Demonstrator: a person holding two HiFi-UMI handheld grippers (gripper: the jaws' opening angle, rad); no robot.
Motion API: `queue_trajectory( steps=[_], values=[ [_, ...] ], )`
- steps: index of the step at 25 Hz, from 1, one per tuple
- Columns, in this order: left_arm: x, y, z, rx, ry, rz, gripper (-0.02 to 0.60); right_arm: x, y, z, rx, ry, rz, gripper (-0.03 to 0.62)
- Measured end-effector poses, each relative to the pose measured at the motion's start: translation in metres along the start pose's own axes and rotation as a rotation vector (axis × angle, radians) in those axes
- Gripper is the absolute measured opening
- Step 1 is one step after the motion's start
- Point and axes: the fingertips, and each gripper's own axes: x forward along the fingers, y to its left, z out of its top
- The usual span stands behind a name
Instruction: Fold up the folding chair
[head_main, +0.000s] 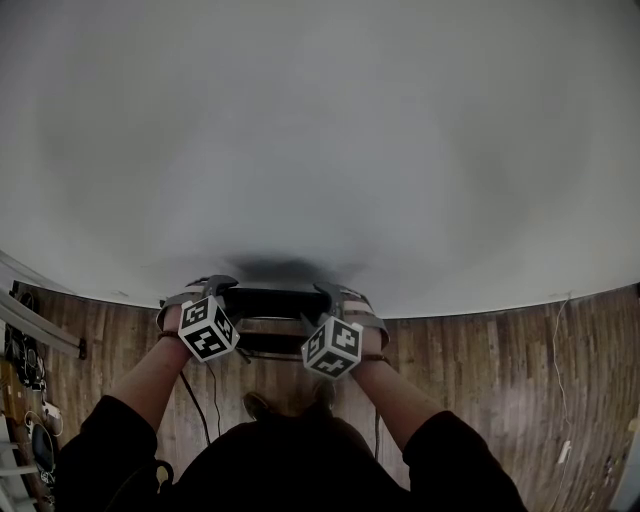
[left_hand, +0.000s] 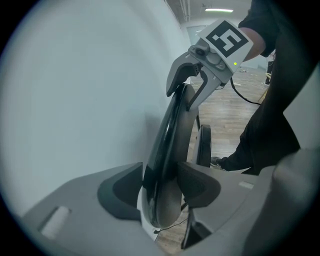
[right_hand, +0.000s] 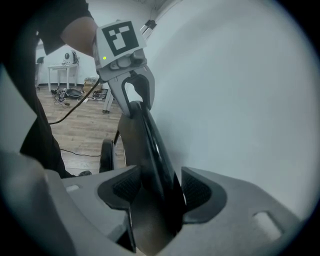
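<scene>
Wooden floor (head_main: 480, 370), white wall (head_main: 320, 130) behind chair (head_main: 270, 302)

Our grey left gripper (left_hand: 161, 186) and right gripper (right_hand: 156, 189) carry black-marked white cubes (head_main: 208, 328) behind dark-padded fingers (left_hand: 120, 192); we wear black sleeves (head_main: 108, 440).

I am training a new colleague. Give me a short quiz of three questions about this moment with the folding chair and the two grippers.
1. True or false: the folding chair stands far from the white wall.
2. What is between the fingers of the left gripper and also of the right gripper? A) a cable B) the chair's backrest C) nothing
3. Fill in: the floor is made of ____.
Key: 1 false; 2 B; 3 wood.
</scene>
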Motion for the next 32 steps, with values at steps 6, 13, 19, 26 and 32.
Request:
queue_trajectory(
  steps=[6, 13, 19, 26, 32],
  values=[
    [0.006, 0.010, 0.001, -0.019, 0.014, 0.045, 0.224, 0.007, -0.007, 0.000, 0.002, 0.003, -0.025, 0.245],
    [0.007, 0.017, 0.002, -0.031, 0.030, 0.091, 0.229, 0.012, -0.014, 0.000, 0.005, 0.012, -0.051, 0.249],
    [0.013, 0.026, 0.002, -0.045, 0.037, 0.125, 0.232, 0.020, -0.021, 0.000, 0.008, 0.017, -0.073, 0.256],
    [0.018, 0.036, 0.003, -0.070, 0.047, 0.157, 0.233, 0.028, -0.031, -0.001, 0.014, 0.041, -0.101, 0.261],
    [0.019, 0.042, 0.003, -0.088, 0.049, 0.179, 0.225, 0.031, -0.038, 0.000, -0.002, 0.081, -0.148, 0.264]
  ],
)
